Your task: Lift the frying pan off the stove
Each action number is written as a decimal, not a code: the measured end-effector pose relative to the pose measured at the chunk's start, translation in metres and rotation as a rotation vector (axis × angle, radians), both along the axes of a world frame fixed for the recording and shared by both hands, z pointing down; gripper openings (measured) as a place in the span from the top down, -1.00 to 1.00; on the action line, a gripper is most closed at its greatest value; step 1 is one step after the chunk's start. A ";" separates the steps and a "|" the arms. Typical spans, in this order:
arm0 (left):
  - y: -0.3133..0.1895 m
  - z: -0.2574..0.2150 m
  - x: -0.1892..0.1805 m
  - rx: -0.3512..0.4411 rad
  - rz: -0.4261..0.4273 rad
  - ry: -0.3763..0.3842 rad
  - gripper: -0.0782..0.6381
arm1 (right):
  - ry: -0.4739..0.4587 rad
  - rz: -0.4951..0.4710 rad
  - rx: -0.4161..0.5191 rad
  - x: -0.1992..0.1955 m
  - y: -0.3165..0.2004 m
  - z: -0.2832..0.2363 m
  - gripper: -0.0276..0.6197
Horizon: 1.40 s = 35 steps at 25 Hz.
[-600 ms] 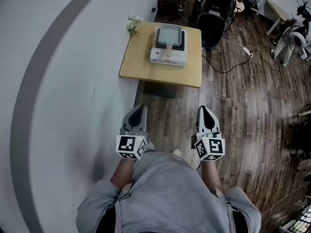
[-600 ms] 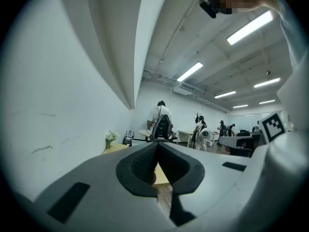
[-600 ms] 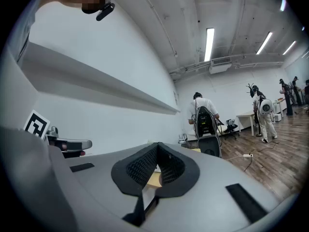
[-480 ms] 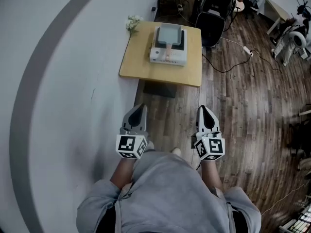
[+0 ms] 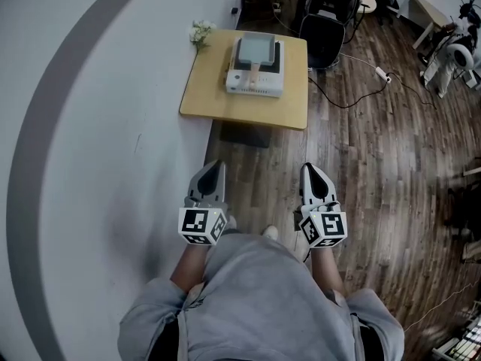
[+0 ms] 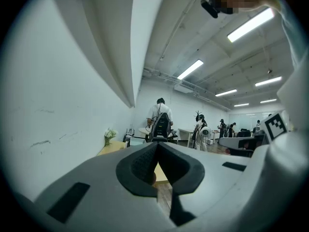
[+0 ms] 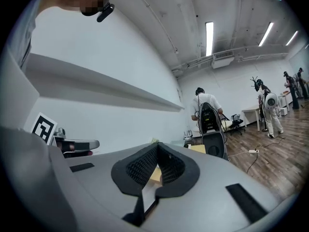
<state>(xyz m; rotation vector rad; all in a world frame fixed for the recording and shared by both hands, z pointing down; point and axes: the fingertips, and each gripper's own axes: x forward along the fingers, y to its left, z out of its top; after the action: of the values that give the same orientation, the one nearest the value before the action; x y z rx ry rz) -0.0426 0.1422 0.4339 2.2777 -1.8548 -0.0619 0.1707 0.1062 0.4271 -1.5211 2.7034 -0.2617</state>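
A grey square frying pan [image 5: 255, 50] with a pale wooden handle sits on a white portable stove [image 5: 256, 77] on a low wooden table [image 5: 225, 104] ahead of me in the head view. My left gripper [image 5: 213, 171] and right gripper [image 5: 313, 173] are held close to my body, well short of the table. Both are shut with nothing between the jaws. In the left gripper view the table [image 6: 112, 148] shows small beyond the shut jaws.
The table stands against a white wall [image 5: 98, 126], with a small bunch of white flowers [image 5: 200, 33] at its back left corner. A black chair [image 5: 327, 21] and a cable with a power strip [image 5: 382, 75] lie on the wood floor to the right. People stand far back.
The view has shifted slightly: table and stove sit a little higher and further left in the head view. The grippers stay where they were, shut.
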 end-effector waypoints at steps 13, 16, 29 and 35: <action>0.001 0.017 0.041 -0.051 -0.017 0.038 0.78 | -0.004 -0.020 -0.065 0.040 -0.011 0.029 0.92; -0.004 0.021 0.033 -0.066 -0.030 0.035 0.78 | -0.008 -0.025 -0.076 0.034 -0.018 0.033 0.92; -0.118 0.019 -0.030 -0.025 0.002 0.059 0.78 | 0.022 -0.009 -0.059 -0.035 -0.122 0.025 0.92; -0.171 0.017 -0.069 -0.024 0.032 0.066 0.78 | 0.020 0.006 -0.053 -0.078 -0.176 0.021 0.92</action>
<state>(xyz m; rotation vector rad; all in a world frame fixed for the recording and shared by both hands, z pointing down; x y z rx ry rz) -0.1117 -0.0292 0.4512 2.2602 -1.7766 -0.1078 0.0930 -0.0695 0.4481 -1.5528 2.7281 -0.3223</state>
